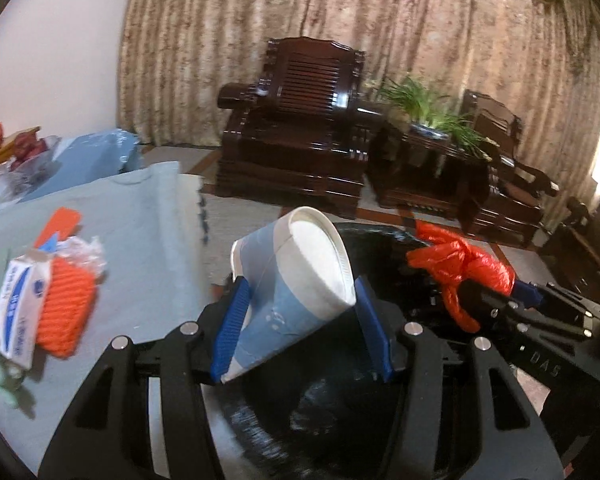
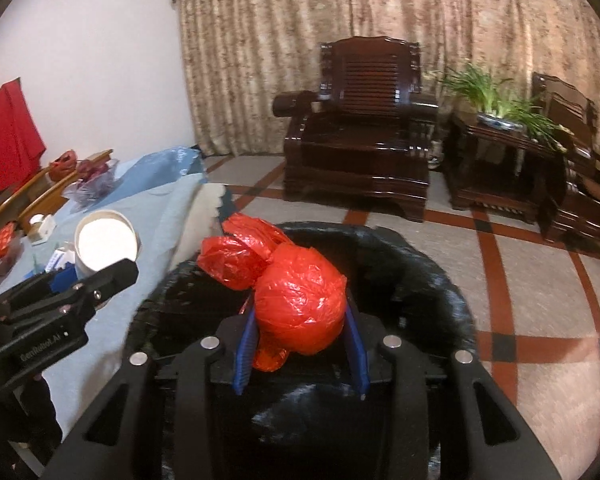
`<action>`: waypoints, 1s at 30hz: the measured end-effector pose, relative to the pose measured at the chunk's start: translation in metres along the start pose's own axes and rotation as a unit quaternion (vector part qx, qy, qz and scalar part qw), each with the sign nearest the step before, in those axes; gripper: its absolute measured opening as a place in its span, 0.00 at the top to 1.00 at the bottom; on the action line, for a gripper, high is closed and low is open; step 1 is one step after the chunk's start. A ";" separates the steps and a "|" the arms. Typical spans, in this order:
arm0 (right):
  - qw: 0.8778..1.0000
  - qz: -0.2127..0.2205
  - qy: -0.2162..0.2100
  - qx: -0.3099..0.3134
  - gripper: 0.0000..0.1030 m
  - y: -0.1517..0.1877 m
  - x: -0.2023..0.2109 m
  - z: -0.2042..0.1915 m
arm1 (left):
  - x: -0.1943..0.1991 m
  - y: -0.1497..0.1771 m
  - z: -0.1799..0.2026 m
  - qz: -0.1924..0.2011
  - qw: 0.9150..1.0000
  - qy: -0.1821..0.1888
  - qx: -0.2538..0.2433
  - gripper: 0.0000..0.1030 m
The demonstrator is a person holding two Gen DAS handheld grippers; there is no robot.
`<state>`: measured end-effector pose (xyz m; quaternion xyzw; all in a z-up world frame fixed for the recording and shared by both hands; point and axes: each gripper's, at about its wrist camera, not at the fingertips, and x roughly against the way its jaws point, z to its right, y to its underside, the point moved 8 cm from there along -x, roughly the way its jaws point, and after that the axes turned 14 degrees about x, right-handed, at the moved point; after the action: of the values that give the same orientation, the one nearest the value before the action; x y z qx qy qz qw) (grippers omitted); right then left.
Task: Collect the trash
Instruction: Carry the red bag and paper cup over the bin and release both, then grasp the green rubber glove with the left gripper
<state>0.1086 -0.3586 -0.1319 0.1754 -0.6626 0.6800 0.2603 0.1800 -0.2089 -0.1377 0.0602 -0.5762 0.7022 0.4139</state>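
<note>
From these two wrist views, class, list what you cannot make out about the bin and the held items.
- Black-lined bin: its bottom and contents, hidden in both views by the gripper bodies and dark liner.
- Paper cup: its inside; in the left view only its base shows.
- Red plastic bag: contents, wrapped shut.

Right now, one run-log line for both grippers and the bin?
left gripper: shut on paper cup | right gripper: shut on red plastic bag | both over black-lined trash bin | nothing dropped yet
</note>
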 end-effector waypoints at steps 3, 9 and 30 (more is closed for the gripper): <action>1.000 -0.008 0.010 -0.007 0.59 0.010 -0.001 0.011 | -0.010 0.006 0.012 -0.012 1.000 0.013 -0.003 0.40; 0.999 -0.015 0.037 -0.014 0.23 0.021 0.000 0.023 | -0.013 0.010 0.013 -0.015 1.000 0.016 -0.009 0.22; 0.996 0.051 -0.054 0.043 0.06 -0.041 -0.002 -0.097 | 0.112 -0.033 -0.162 0.093 0.980 -0.164 0.066 0.10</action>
<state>0.1449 -0.2635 -0.1058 0.1890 -0.6535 0.7101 0.1815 0.1923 -0.0125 -0.1034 0.1477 -0.5920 0.7546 0.2415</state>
